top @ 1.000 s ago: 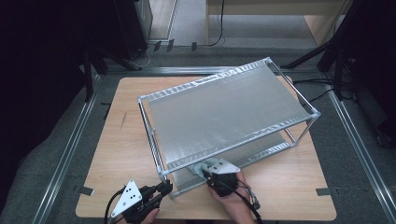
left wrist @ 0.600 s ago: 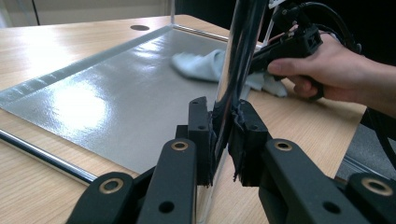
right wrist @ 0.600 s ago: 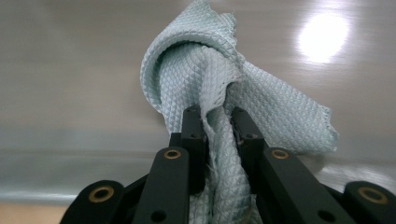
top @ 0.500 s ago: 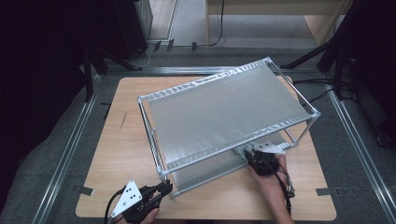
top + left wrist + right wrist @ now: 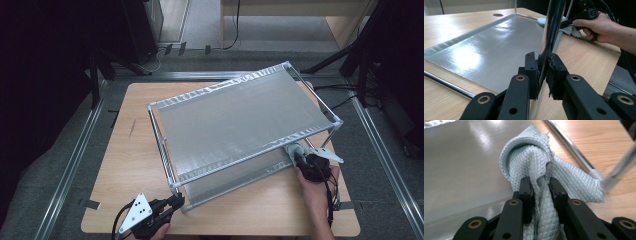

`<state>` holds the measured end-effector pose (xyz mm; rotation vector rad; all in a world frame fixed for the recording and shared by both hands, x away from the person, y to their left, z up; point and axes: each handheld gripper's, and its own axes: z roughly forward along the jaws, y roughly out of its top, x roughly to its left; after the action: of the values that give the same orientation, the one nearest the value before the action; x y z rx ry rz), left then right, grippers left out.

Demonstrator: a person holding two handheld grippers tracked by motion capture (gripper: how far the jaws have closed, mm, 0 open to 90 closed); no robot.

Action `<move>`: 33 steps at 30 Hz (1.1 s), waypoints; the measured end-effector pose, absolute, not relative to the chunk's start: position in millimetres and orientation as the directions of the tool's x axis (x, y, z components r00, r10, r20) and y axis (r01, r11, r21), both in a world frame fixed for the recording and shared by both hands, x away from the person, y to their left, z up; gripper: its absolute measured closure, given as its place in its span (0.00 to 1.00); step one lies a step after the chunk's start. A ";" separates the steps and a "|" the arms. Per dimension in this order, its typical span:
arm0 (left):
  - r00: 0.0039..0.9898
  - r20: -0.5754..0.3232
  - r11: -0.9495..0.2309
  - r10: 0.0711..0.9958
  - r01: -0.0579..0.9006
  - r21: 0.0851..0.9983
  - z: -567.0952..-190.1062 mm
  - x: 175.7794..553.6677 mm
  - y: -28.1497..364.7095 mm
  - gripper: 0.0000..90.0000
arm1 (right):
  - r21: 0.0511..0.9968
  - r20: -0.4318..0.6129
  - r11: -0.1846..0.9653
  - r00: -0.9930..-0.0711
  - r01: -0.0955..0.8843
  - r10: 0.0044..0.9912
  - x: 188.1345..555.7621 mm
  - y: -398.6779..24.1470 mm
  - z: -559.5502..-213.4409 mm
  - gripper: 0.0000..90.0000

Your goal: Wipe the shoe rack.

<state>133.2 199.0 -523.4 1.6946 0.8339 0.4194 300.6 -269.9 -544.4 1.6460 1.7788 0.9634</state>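
wiping had reached the lower shelf (image 5: pixel 235 175) at the frame's lower right: right gripper (image 5: pixel 540 183) clamped the cloth (image 5: pixel 534 162), left gripper (image 5: pixel 543 63) clamped the rack's post (image 5: pixel 550 27); most seemed left.

cloth (image 5: pixel 529 157): pale green, diamond weave | rack (image 5: pixel 240 125): silver | table (image 5: pixel 130 165): light wood

You work at a light wooden table (image 5: pixel 125 150) on grey floor (image 5: pixel 380 165), metal rails (image 5: pixel 70 165) along both sides. Beyond it stand a dark cabinet (image 5: pixel 140 25) and pale wooden furniture (image 5: pixel 300 12); the left side lies in shadow.
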 end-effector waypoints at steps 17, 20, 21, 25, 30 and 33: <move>0.676 -0.156 -0.093 0.720 0.318 0.944 -523.2 134.1 200.4 0.88 | 0.791 0.080 0.020 -0.135 0.611 0.988 295.0 -263.9 -543.7 0.90; 0.677 -0.159 -0.093 0.719 0.320 0.943 -523.2 134.5 200.7 0.88 | 0.787 0.064 0.068 -0.190 0.613 0.980 290.5 -243.8 -545.4 0.90; 0.677 -0.159 -0.093 0.718 0.320 0.943 -523.2 134.7 200.8 0.88 | 0.786 0.060 0.083 -0.208 0.613 0.976 288.6 -236.5 -546.0 0.90; 0.678 -0.161 -0.092 0.717 0.321 0.943 -523.2 134.8 201.0 0.88 | 0.782 0.070 0.115 -0.270 0.612 0.960 279.8 -206.0 -548.1 0.90; 0.678 -0.162 -0.092 0.717 0.322 0.942 -523.1 134.9 201.1 0.88 | 0.776 0.093 0.166 -0.370 0.609 0.924 266.4 -163.7 -549.7 0.90; 0.678 -0.163 -0.091 0.716 0.323 0.942 -523.1 135.0 201.0 0.88 | 0.775 0.080 0.223 -0.442 0.591 0.894 257.2 -136.9 -550.5 0.90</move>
<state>135.0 201.0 -523.1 1.6863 0.8499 0.4059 257.2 -136.9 -550.5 1.3732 2.1193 1.0779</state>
